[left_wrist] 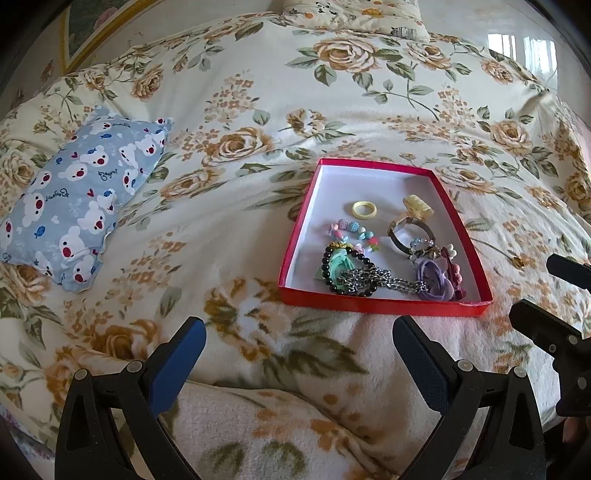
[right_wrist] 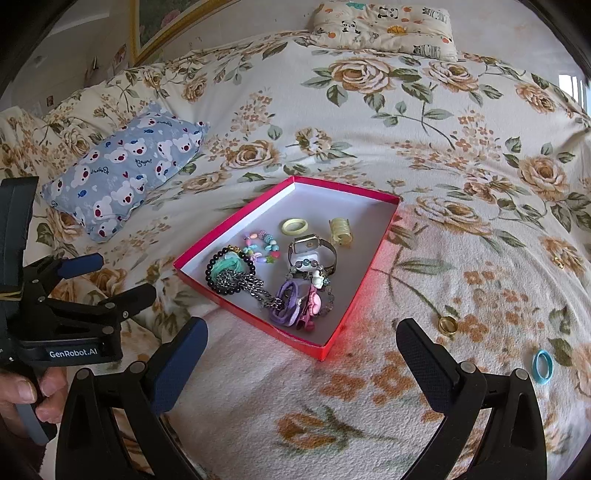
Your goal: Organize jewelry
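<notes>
- The left gripper point(left_wrist: 299, 343) has its two blue-padded fingers spread wide and holds nothing; it hovers over the flowered fleece blanket point(left_wrist: 258, 369), just in front of the near edge of the shallow red cardboard box with white inside point(left_wrist: 384, 306).
- The right gripper point(right_wrist: 301, 347) is also spread wide and empty, near the closest corner of the same red box point(right_wrist: 332, 347).
- The jewelry lies mostly inside the box: a pale yellow ring-shaped band point(left_wrist: 364, 209), a yellow hair claw clip point(left_wrist: 418, 205), a gold-coloured watch with metal strap point(left_wrist: 410, 232), a bracelet of mixed pastel beads point(left_wrist: 352, 230), a bracelet of black round beads point(left_wrist: 334, 267), a silver metal chain point(left_wrist: 384, 280) and a purple cord bracelet point(left_wrist: 432, 277).
- Only the right wrist view shows two pieces on the blanket outside the box: a small gold ring point(right_wrist: 447, 325) just beside the right finger of the right gripper, and a light blue plastic ring point(right_wrist: 542, 366) further to the right.
- The right wrist view also shows the left gripper point(right_wrist: 114, 277) from the side, with the person's left hand point(right_wrist: 26, 395) on its handle; the left wrist view shows only the finger ends of the right gripper point(left_wrist: 543, 295) at its right border.
- A small blue pillow with white bear faces point(left_wrist: 77, 203) lies well to the left of the box, and a cream pillow with panda print point(right_wrist: 384, 27) is at the far end of the bed.
- Nothing lies between the grippers and the box.
</notes>
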Demonstrator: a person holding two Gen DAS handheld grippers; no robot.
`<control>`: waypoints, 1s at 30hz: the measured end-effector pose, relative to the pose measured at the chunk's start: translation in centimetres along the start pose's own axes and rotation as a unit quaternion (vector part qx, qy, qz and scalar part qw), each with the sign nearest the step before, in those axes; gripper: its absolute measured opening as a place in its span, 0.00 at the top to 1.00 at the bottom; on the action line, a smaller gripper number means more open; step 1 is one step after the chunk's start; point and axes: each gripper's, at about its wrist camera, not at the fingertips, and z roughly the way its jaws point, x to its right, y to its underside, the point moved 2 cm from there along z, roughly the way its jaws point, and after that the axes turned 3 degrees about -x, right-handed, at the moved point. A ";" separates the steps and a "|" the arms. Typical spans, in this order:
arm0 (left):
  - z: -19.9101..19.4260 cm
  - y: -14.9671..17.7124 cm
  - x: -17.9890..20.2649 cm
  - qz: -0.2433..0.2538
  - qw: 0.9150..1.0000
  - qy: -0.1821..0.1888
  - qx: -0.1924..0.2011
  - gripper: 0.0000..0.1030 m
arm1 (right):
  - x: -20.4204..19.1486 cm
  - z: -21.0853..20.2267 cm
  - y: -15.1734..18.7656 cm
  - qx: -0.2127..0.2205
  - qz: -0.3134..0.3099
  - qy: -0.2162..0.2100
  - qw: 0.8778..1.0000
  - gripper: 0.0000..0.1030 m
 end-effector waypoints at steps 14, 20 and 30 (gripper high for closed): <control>-0.1 0.3 0.2 0.003 1.000 0.002 0.003 0.01 | -0.5 0.1 0.1 -0.004 -0.004 -0.006 1.000 0.00; -0.1 0.2 0.1 0.000 1.000 0.006 -0.001 0.01 | -0.2 0.1 0.2 -0.006 -0.002 -0.006 1.000 0.00; 0.1 0.1 0.1 -0.002 1.000 0.007 -0.003 0.01 | -0.3 0.2 0.1 -0.006 -0.004 -0.006 1.000 0.00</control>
